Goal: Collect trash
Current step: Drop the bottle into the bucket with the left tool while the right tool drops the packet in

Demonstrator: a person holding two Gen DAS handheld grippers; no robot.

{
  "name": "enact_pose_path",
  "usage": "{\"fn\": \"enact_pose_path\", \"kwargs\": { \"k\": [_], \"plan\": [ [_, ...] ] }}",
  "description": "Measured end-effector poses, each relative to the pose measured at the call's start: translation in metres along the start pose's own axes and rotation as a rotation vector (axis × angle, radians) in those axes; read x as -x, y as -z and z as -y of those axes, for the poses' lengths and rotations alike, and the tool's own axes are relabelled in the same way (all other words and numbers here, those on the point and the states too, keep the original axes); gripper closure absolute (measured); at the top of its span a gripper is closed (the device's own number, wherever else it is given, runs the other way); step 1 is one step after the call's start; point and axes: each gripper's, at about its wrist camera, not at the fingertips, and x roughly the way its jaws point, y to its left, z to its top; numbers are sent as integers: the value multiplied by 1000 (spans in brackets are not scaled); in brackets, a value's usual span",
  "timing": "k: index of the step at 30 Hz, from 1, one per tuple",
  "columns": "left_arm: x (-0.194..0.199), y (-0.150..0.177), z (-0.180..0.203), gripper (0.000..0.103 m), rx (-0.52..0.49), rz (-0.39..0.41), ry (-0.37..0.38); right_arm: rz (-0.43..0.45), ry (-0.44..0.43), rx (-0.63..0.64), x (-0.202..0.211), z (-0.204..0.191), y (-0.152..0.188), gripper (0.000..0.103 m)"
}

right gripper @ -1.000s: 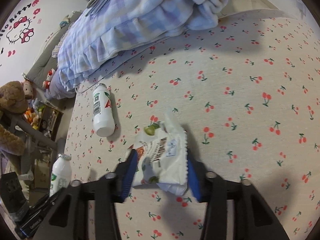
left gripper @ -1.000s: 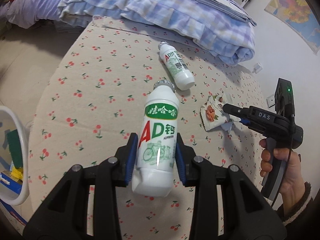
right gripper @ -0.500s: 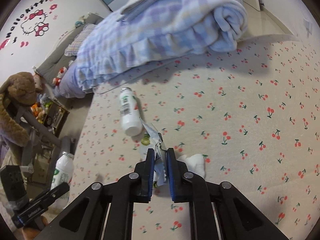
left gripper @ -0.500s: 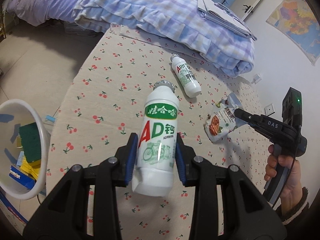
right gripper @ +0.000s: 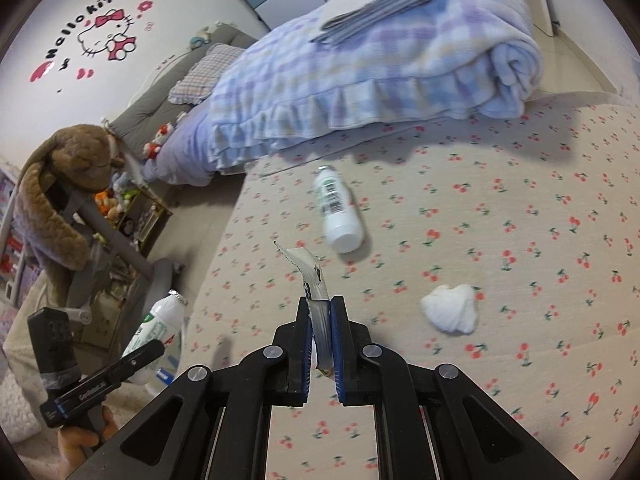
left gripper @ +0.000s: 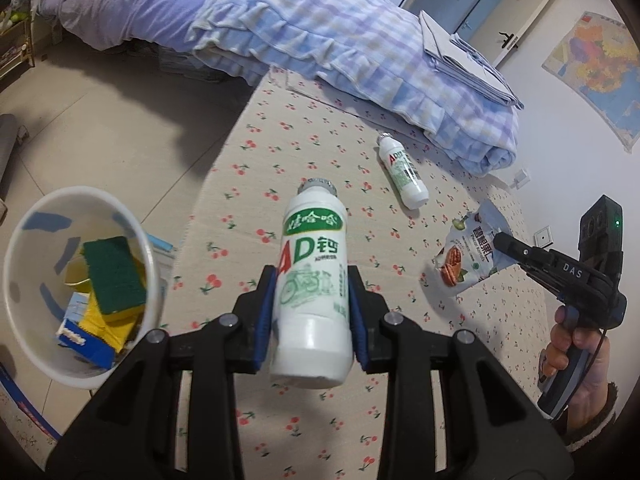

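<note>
left tongs point(left gripper: 312, 304) clamped on white plastic AD bottle point(left gripper: 312, 280), right tongs point(right gripper: 320, 332) pinching foil snack pouch point(left gripper: 466, 256), second white bottle point(right gripper: 338, 212) lying mid-bed

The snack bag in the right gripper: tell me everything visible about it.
The snack bag is a crinkled, glossy foil-like pouch, pale blue-white, printed with pecans and green text, its torn top edge jagged. It hangs clear of the cherry-print sheet, pinched flat at one edge by the shut right gripper. Nothing else touches it.
</note>
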Motion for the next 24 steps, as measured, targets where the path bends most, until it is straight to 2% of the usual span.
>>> {"fn": "enact_pose_path", "kwargs": {
  "k": [9, 24],
  "plan": [
    [21, 6, -34, 68, 40, 29, -24, -32, -72, 57, -19, -46, 8, 93],
    [58, 17, -126, 68, 207, 84, -126, -116, -202, 123, -63, -130, 36, 93]
  ]
}}
